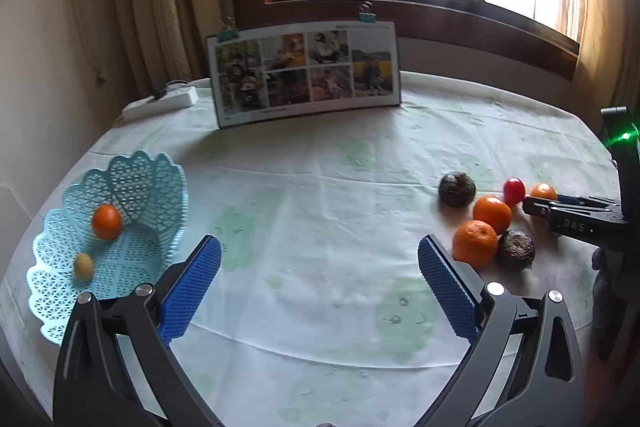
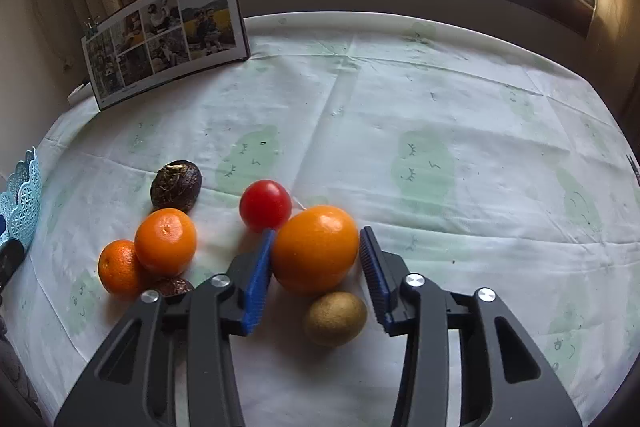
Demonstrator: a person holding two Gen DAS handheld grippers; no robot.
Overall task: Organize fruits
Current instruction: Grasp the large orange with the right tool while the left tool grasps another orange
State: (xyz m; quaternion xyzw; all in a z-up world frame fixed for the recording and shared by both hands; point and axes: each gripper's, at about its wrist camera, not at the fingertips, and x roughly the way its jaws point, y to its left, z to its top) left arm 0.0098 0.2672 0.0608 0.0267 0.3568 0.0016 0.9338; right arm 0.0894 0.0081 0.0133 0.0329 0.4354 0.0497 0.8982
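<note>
My right gripper (image 2: 318,233) is shut on a large orange (image 2: 316,249) that rests on the tablecloth, both blue pads against its sides. A kiwi (image 2: 335,319) lies between the fingers, nearer the camera. A red tomato (image 2: 265,205) sits just past the left fingertip. Two more oranges (image 2: 165,241) and two dark avocados (image 2: 176,185) lie to the left. In the left wrist view my left gripper (image 1: 320,249) hangs open over bare cloth, holding nothing. The light blue basket (image 1: 132,179) at its left holds an orange (image 1: 106,221) and a small kiwi (image 1: 83,267). The right gripper (image 1: 536,205) reaches into the fruit cluster (image 1: 492,214).
A photo board (image 1: 304,71) held by clips stands at the back of the table. A white power strip (image 1: 160,103) lies at the back left. A curtain and a window are behind. The basket rim (image 2: 20,203) shows at the left edge of the right wrist view.
</note>
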